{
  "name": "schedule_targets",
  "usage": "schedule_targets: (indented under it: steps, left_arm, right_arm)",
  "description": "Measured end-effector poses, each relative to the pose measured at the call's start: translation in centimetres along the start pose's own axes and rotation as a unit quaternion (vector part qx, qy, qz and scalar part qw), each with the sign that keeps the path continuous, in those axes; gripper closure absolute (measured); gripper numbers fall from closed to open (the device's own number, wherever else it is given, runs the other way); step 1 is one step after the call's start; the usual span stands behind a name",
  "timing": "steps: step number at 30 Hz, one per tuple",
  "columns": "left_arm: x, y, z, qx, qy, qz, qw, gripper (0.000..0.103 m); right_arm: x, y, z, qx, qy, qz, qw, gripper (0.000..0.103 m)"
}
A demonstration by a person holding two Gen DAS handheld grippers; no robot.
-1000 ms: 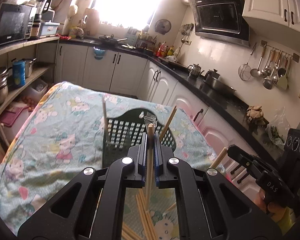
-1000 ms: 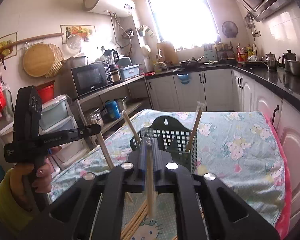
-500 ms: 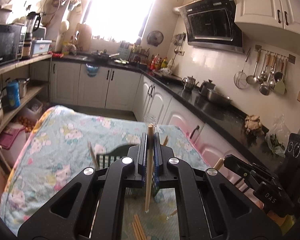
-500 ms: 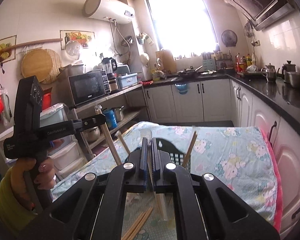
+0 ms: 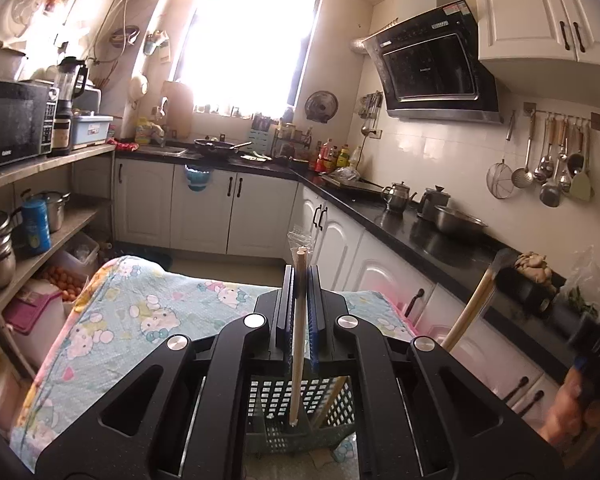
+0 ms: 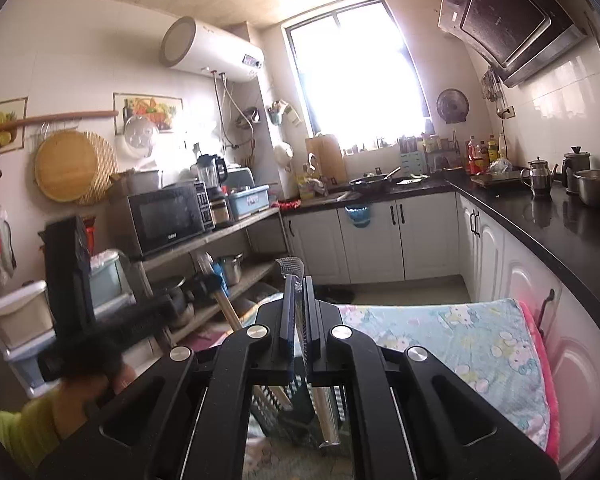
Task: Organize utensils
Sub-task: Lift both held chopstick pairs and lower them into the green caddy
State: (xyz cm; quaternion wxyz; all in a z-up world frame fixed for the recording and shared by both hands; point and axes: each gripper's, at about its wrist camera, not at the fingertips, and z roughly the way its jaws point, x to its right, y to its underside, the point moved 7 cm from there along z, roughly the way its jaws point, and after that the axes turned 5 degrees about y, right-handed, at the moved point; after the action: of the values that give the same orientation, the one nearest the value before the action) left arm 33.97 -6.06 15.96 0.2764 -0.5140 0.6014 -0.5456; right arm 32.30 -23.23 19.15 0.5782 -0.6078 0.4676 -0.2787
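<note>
both grippers have lifted way up in the last second, left gripper (image 5: pixel 300 312) clamped on a chopstick (image 5: pixel 297 360) and right gripper (image 6: pixel 298 320) pinching a wrapped one (image 6: pixel 323 416), both now hanging over the basket (image 5: pixel 300 412), so dropping them in looks next

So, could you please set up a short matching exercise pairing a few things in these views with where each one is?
Things:
1. chopstick
2. black basket
3. microwave
4. ladles

Places:
A. hanging on the wall rail
B. on the wooden shelf
C. clamped in the left gripper
D. on the cartoon-print cloth

Pairs: 1-C, 2-D, 3-B, 4-A
</note>
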Motion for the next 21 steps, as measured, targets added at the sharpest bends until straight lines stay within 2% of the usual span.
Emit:
schedule_targets:
  steps: [10, 21]
  left_arm:
    - [-1.7, 2.6, 2.6, -0.011, -0.004, -0.013, 0.9999, 0.102]
    - [-2.8, 5.3, 3.9, -0.032, 0.007, -0.031, 0.999, 0.102]
  right_arm:
    - [1.5, -0.3, 3.4, -0.003, 0.025, 0.009, 1.0, 0.099]
    - [2.7, 2.8, 6.6, -0.033, 0.04, 0.01, 0.999, 0.099]
